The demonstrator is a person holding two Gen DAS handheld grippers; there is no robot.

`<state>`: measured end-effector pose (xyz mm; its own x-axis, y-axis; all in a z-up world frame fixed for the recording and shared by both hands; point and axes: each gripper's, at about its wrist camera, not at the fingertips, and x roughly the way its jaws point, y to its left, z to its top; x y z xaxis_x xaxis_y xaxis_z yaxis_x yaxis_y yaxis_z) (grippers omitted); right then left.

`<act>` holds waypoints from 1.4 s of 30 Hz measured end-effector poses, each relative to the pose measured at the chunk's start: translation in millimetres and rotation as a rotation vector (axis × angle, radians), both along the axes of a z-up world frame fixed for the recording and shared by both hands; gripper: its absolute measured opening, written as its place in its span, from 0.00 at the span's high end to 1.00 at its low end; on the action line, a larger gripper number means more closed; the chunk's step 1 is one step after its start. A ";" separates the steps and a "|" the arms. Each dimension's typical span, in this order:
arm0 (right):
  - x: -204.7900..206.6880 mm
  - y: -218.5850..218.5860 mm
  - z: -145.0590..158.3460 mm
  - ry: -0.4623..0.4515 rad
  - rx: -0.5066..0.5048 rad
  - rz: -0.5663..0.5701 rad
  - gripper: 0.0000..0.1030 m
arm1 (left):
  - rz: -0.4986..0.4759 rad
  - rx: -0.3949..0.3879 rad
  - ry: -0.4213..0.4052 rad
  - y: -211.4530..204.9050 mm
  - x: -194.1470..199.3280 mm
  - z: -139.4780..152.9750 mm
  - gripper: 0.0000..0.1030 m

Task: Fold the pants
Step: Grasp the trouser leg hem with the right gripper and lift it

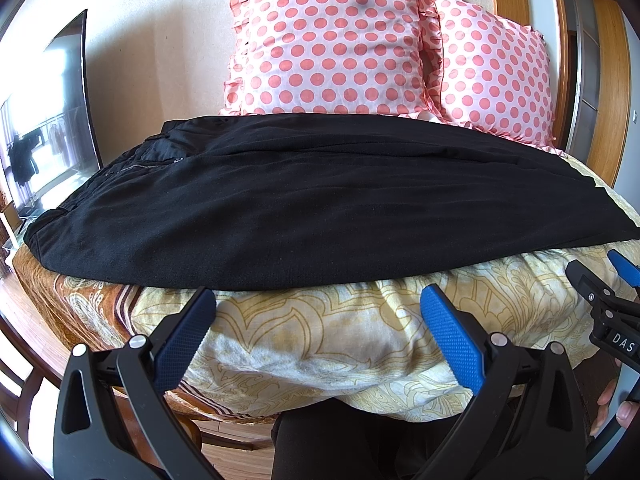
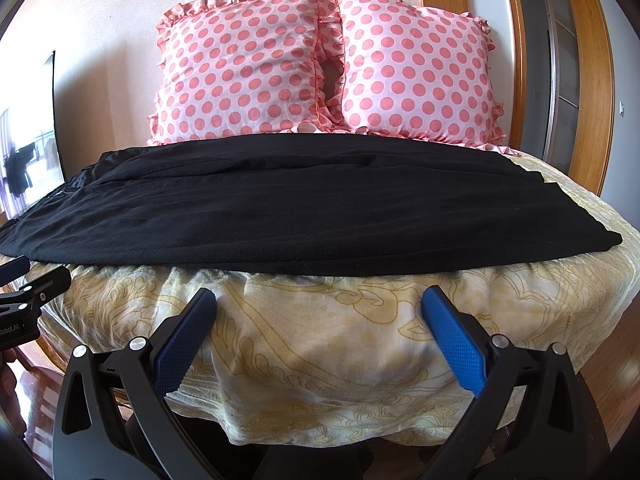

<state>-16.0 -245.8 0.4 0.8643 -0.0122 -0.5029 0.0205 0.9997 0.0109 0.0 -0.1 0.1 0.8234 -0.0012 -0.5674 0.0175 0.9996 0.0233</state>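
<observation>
the black pants (image 1: 320, 208) lie flat across the bed (image 1: 320, 340), stretched sideways from one edge to the other, already doubled so that one leg rests on top of the other. the waistband end sits toward the left, where a short zipper (image 1: 144, 167) catches the light, and the leg ends reach toward the right, where the cloth tapers to a corner near the bed's right edge. the fabric is fairly smooth, with a few long creases running along its length.

under the pants, a pale yellow bedspread (image 2: 320, 340) with a swirling leaf pattern covers the bed and hangs bunched over the near edge. behind the pants, two pink pillows with coral dots and frilled edges (image 2: 248, 68) lean upright against the wall, touching one another.

the left claw (image 1: 318, 304) hovers just short of the near hem of the pants, its blue pads spread wide and holding nothing. the right claw (image 2: 318, 306) stands the same way further to the right, fingers well apart, empty, pointing at the bedspread just below the hem (each claw pokes into the edge of the other's view). fingertips of a hand (image 1: 616, 408) show at the lower right of the left view.

a dark screen (image 1: 52, 120) stands at the left beside the bed, and a wooden door frame (image 2: 596, 100) rises on the right.
</observation>
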 end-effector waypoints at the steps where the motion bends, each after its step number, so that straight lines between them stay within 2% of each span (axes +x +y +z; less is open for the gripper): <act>1: -1.1 -0.1 -0.6 -0.003 0.001 0.005 0.01 | -0.001 0.001 0.001 -0.1 0.1 0.0 0.02; 7: 0.2 -10.2 5.3 0.031 0.021 0.086 0.01 | -0.032 -0.004 0.018 2.0 -0.5 2.1 0.02; 10: -0.6 -33.4 21.1 0.018 0.114 0.118 0.01 | -0.058 -0.015 0.013 4.7 -5.2 10.3 0.02; 13: -2.6 -68.4 55.3 -0.066 0.220 0.119 0.01 | -0.092 0.004 -0.050 5.1 -12.9 30.4 0.02; 15: 9.8 -91.4 82.6 -0.094 0.225 0.056 0.01 | -0.092 0.014 -0.099 6.5 -10.1 46.6 0.02; 17: 36.1 -115.3 106.5 -0.083 0.209 -0.023 0.01 | -0.080 -0.002 -0.125 11.5 3.6 59.9 0.02; 20: 93.1 -157.9 134.1 -0.039 0.240 -0.160 0.01 | -0.030 -0.033 -0.110 21.3 37.2 70.4 0.02; 23: 163.1 -198.2 145.9 0.027 0.232 -0.295 0.01 | 0.026 -0.045 -0.094 29.1 67.7 74.0 0.02; 25: 209.1 -225.4 141.1 0.088 0.226 -0.403 0.01 | 0.062 -0.033 -0.091 32.7 84.3 74.0 0.02; 28: 272.7 -263.2 123.9 0.169 0.270 -0.522 0.04 | 0.086 -0.025 -0.095 36.7 99.7 73.0 0.02; 30: 307.3 -282.9 108.1 0.218 0.272 -0.598 0.19 | 0.086 -0.012 -0.093 36.3 108.0 71.1 0.02; 32: 335.6 -299.4 89.4 0.262 0.289 -0.658 0.29 | 0.081 0.013 -0.093 33.8 114.3 67.7 0.02; 36: 370.0 -323.1 52.7 0.345 0.344 -0.769 0.42 | 0.061 0.062 -0.092 28.7 120.5 58.4 0.02; 42: 392.2 -327.6 27.9 0.402 0.283 -0.868 0.42 | 0.029 0.032 -0.057 31.2 126.8 51.5 0.02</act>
